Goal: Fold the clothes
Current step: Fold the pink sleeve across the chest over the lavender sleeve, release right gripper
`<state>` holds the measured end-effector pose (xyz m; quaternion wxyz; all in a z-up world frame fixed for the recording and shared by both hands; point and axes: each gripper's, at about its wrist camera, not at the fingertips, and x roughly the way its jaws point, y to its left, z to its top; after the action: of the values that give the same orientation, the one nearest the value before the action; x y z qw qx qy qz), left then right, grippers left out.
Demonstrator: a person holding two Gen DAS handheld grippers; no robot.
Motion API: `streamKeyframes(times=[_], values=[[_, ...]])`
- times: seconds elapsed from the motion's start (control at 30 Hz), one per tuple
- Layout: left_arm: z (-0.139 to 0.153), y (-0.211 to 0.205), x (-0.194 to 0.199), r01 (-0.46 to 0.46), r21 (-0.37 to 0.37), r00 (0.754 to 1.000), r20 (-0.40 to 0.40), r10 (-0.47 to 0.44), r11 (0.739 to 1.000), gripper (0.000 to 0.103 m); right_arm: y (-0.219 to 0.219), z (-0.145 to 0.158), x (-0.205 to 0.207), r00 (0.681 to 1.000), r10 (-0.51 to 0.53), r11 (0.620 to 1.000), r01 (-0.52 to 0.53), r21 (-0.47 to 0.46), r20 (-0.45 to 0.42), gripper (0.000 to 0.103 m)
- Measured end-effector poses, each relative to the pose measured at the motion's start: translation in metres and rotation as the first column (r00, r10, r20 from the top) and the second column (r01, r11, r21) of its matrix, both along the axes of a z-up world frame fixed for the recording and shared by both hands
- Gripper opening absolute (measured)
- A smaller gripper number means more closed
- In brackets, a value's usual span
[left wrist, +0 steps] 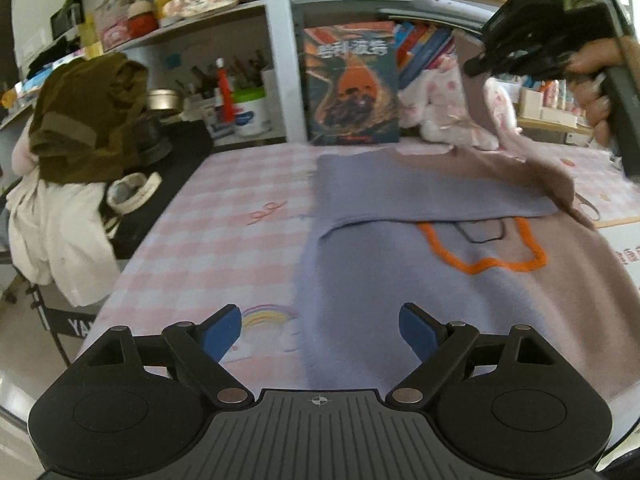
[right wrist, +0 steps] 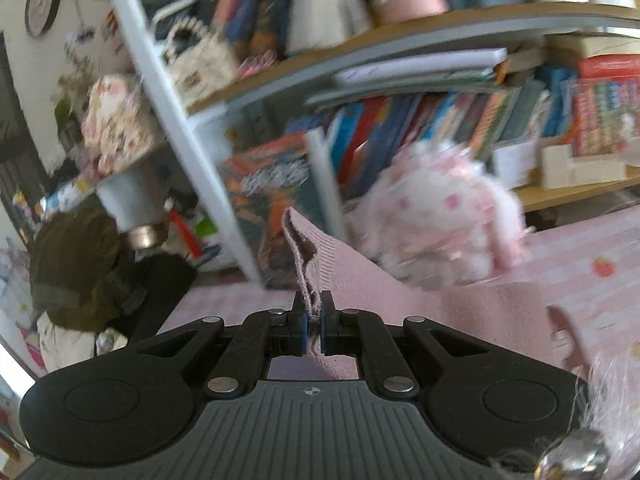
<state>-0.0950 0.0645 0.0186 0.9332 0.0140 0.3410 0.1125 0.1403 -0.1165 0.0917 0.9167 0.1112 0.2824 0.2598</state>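
L gripper (left wrist: 320, 334) sits at bottom centre of the left wrist view, blue pads wide apart w/ nothing between them, hovering over the near edge of the sweater (left wrist: 460, 280). R gripper (right wrist: 314, 328) is pinched tight on a folded strip of the pink knit, which sticks up just above the tips at mid-frame. In the left view the hand (left wrist: 596, 88) w/ that tool is at upper right, lifting a sleeve off the garment. Sweater lies flat across centre-right of the pink checked tablecloth (left wrist: 208, 224), one sleeve already folded across the chest, orange outline showing below it. Book (left wrist: 352, 84) stands behind, plush toy (left wrist: 444, 108) beside it.
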Motion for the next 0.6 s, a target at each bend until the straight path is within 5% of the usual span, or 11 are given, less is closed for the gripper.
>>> streamKeyframes(times=[0.37,0.47,0.6], values=[[-0.005,0.032,-0.016,-0.05,-0.017,0.999,-0.017,0.05,0.999,0.089,0.089,-0.056,0.001,0.993,0.073,0.978,-0.09,-0.188,-0.095,0.009],[-0.005,0.035,-0.017,-0.051,-0.023,0.999,-0.016,0.05,0.998,0.089,0.089,-0.059,-0.003,0.991,0.089,0.982,-0.104,-0.159,-0.101,0.043],[-0.005,0.035,-0.014,-0.03,-0.038,1.0,-0.01,0.03,0.999,0.089,0.069,-0.061,-0.019,0.991,0.072,0.984,-0.088,-0.155,-0.111,0.051]])
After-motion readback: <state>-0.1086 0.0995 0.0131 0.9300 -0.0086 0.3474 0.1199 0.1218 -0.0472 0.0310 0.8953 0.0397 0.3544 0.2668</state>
